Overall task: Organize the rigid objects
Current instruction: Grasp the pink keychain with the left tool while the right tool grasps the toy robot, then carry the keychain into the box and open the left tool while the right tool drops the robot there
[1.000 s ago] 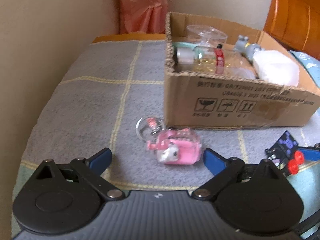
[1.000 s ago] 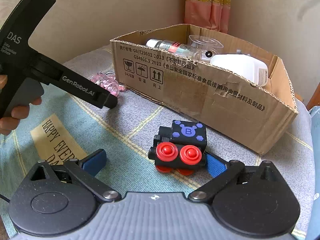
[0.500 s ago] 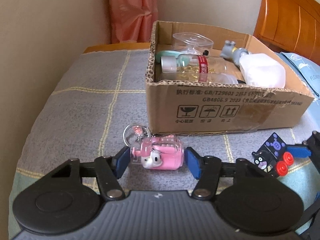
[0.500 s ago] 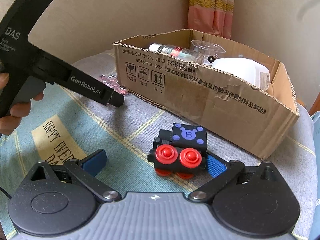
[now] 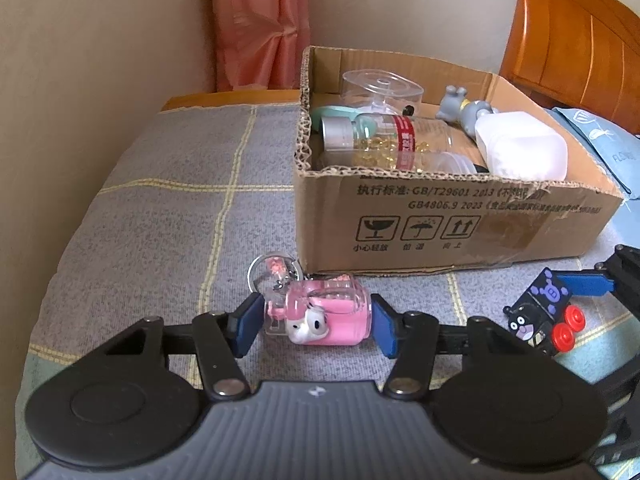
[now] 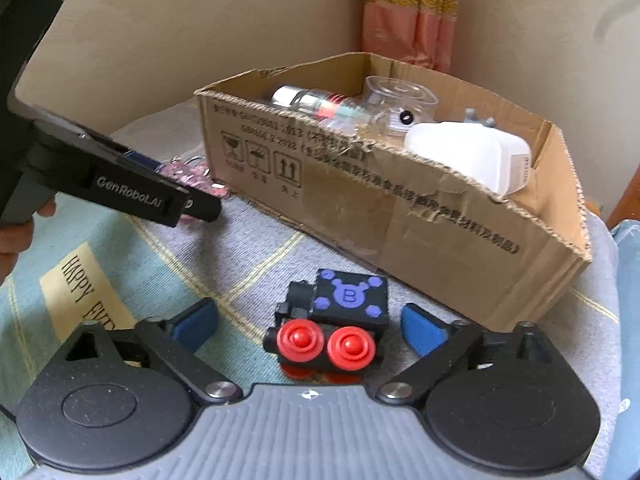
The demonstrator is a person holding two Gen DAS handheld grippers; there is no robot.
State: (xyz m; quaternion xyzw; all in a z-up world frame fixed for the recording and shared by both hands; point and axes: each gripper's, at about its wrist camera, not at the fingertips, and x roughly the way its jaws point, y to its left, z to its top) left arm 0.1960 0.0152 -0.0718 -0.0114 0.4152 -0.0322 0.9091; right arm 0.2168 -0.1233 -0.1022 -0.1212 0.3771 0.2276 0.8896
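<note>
A pink keychain toy (image 5: 324,316) with a clear ring lies on the grey checked cloth in front of the cardboard box (image 5: 460,216). My left gripper (image 5: 316,324) has closed onto its two sides. A black toy train (image 6: 332,332) with red wheels and a purple top lies between the fingers of my right gripper (image 6: 310,326), which is open around it without touching. The train also shows in the left wrist view (image 5: 544,314). The box (image 6: 440,216) holds a clear bottle (image 5: 384,140), a clear container (image 5: 380,88), a white bottle (image 5: 520,148) and a grey figure (image 5: 460,106).
A wall runs along the left and back. A pink curtain (image 5: 260,28) hangs behind the box. A wooden headboard (image 5: 572,36) stands at the right. A teal cloth with lettering (image 6: 80,280) lies under the right gripper. The person's hand (image 6: 16,232) holds the left gripper.
My left gripper moved forward and closed its fingers onto the pink keychain toy. My right gripper shifted so the toy train sits centred between its open fingers.
</note>
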